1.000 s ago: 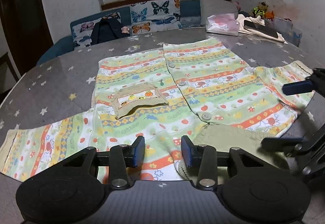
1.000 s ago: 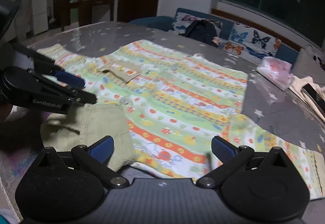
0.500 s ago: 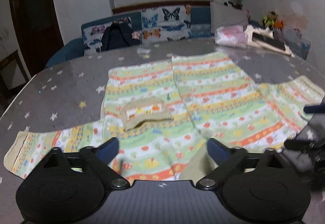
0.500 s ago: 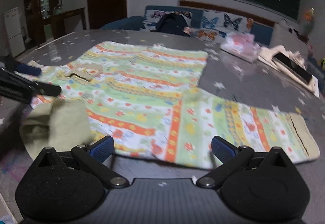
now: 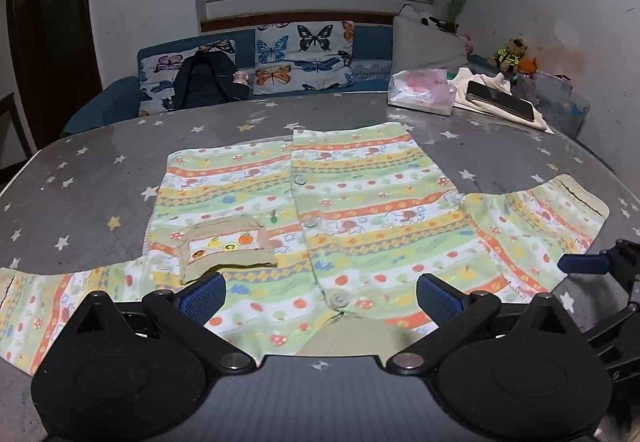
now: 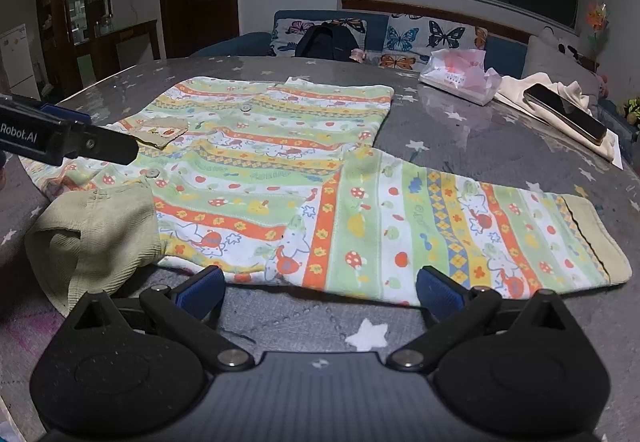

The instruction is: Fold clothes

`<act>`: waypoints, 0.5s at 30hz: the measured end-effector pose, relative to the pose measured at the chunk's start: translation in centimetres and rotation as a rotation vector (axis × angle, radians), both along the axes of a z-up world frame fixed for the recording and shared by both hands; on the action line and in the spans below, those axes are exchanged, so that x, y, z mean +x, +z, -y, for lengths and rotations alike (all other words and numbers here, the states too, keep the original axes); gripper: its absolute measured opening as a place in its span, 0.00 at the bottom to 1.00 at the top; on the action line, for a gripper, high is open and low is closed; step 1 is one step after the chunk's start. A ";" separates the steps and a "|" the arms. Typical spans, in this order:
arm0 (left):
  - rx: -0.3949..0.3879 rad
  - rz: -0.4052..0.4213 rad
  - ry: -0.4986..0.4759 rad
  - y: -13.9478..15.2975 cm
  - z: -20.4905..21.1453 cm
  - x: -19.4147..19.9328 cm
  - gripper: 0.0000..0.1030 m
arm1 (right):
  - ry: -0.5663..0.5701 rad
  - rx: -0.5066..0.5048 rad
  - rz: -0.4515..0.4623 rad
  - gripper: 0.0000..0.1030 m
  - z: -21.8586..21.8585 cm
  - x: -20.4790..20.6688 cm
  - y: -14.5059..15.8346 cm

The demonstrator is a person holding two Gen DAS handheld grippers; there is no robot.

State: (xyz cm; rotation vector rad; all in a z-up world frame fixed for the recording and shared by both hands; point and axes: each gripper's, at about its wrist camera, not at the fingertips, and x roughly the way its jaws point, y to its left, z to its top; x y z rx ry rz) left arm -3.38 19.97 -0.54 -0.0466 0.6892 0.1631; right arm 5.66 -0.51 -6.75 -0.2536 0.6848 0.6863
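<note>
A striped child's cardigan [image 5: 360, 209] lies flat and buttoned on the grey star-patterned table [image 5: 88, 201], sleeves spread to both sides, its beige collar [image 6: 96, 234] at the near edge. My left gripper [image 5: 318, 298] hovers wide open above the collar end with nothing between its fingers. My right gripper [image 6: 318, 292] is open too, above the table just in front of the right sleeve [image 6: 480, 234]. A beige chest pocket [image 5: 226, 248] shows on the left half. The other gripper shows at each view's edge.
A tissue pack [image 5: 420, 91], a pale cloth with a phone [image 5: 500, 101] on it and plastic boxes sit at the table's far right. A butterfly-print sofa [image 5: 304, 57] with a dark bag [image 5: 204, 81] stands behind the table.
My left gripper opened wide and lifted back from the collar. My right gripper swung right, from over the collar to the right sleeve.
</note>
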 end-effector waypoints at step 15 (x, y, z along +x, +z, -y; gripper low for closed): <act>0.053 -0.039 -0.035 0.6 2.7 1.4 1.00 | -0.087 0.034 -0.064 0.90 2.9 1.4 1.2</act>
